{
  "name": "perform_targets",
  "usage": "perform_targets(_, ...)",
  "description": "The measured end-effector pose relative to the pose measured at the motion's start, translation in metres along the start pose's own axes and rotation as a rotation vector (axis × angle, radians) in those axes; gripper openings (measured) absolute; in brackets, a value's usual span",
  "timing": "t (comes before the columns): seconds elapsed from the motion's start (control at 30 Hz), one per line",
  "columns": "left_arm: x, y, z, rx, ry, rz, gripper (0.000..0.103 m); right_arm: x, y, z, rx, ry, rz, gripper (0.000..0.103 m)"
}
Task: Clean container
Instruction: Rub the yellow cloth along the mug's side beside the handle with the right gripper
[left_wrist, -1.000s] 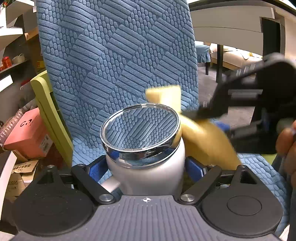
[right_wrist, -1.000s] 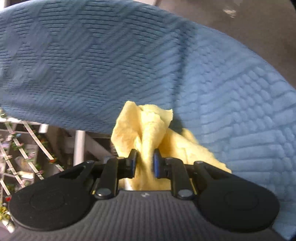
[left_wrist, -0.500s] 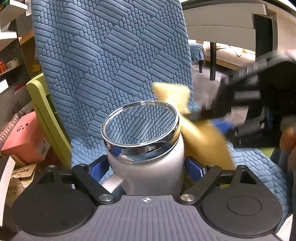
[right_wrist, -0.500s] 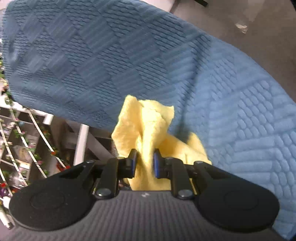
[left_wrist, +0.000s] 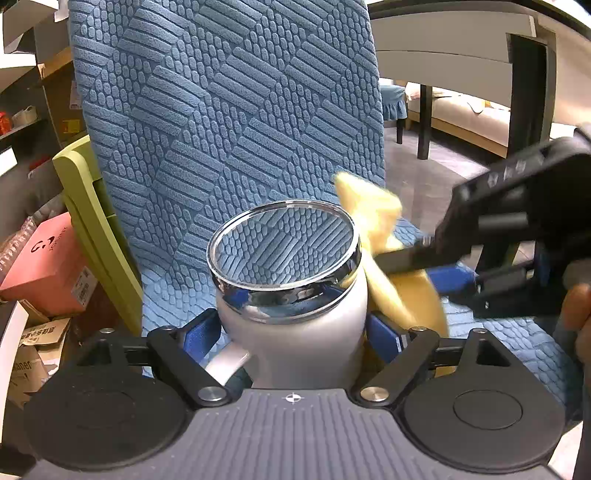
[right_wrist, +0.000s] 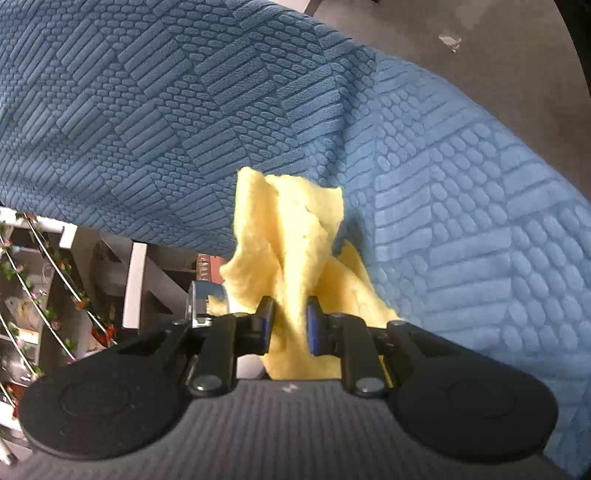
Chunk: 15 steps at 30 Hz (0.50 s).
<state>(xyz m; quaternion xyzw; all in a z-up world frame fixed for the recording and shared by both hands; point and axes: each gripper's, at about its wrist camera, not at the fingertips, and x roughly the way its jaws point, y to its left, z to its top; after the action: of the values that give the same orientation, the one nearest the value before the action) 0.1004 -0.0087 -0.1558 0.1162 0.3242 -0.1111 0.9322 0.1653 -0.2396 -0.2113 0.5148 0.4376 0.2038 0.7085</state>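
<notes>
A white jar-shaped container (left_wrist: 295, 332) with a chrome rim and clear lid is gripped between the blue pads of my left gripper (left_wrist: 291, 332), over a blue chair seat. My right gripper (right_wrist: 289, 325) is shut on a yellow cloth (right_wrist: 291, 236). In the left wrist view the right gripper (left_wrist: 424, 258) comes in from the right and presses the yellow cloth (left_wrist: 384, 251) against the container's right side, by the rim. The chrome rim (right_wrist: 201, 299) shows in the right wrist view, left of the cloth.
A blue textured chair cover (left_wrist: 229, 122) fills the background. A green chair (left_wrist: 92, 221) and a pink box (left_wrist: 48, 266) stand left. A dark table leg (left_wrist: 528, 96) and a sofa (left_wrist: 465, 110) are at the far right.
The cloth has slid along the container's right side, toward the far side of the rim. The left view has shifted slightly; the container stays gripped.
</notes>
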Motion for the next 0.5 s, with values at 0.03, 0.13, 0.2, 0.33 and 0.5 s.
perform_targets(0.03, -0.001, 0.0, -0.001, 0.0, -0.001, -0.002, 0.087, -0.002, 0.005, -0.001, -0.017, -0.006, 0.014, 0.019)
perform_targets(0.13, -0.003, 0.002, -0.003, 0.003, -0.001, -0.006, 0.087, -0.005, 0.017, -0.006, -0.055, -0.019, 0.033, 0.019)
perform_targets(0.2, -0.004, 0.002, -0.005, 0.006, -0.002, -0.007, 0.086, -0.004, 0.014, -0.007, -0.043, -0.01, 0.007, 0.019)
perform_targets(0.33, -0.006, 0.004, -0.007, 0.003, -0.001, -0.016, 0.084, 0.0, 0.005, -0.007, -0.009, 0.008, -0.034, 0.019)
perform_targets(0.5, -0.01, 0.006, -0.008, 0.004, 0.0, -0.026, 0.083, -0.005, 0.019, -0.008, -0.035, -0.009, 0.023, 0.019)
